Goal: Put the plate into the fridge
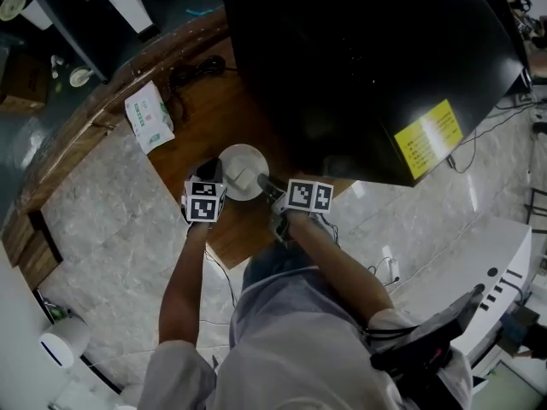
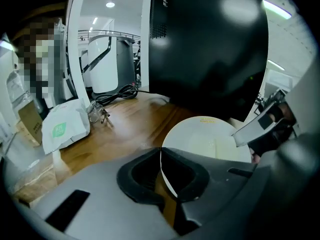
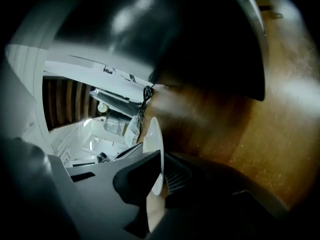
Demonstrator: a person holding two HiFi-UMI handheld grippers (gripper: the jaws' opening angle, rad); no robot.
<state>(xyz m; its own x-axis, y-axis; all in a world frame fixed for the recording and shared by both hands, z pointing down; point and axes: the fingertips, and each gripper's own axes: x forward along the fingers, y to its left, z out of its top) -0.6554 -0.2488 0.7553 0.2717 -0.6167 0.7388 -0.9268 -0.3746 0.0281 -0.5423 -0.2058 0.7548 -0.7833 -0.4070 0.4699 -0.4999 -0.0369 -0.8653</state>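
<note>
Now, left claw (image 2: 161, 174): clamped on plate (image 2: 205, 139) rim.
Right claw (image 3: 159, 178): likewise clamped.
Lift: to be kept level toward fridge (image 1: 359, 58).

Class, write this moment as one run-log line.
left gripper: shut on plate | right gripper: shut on plate | plate: over wooden table, beside fridge
</note>
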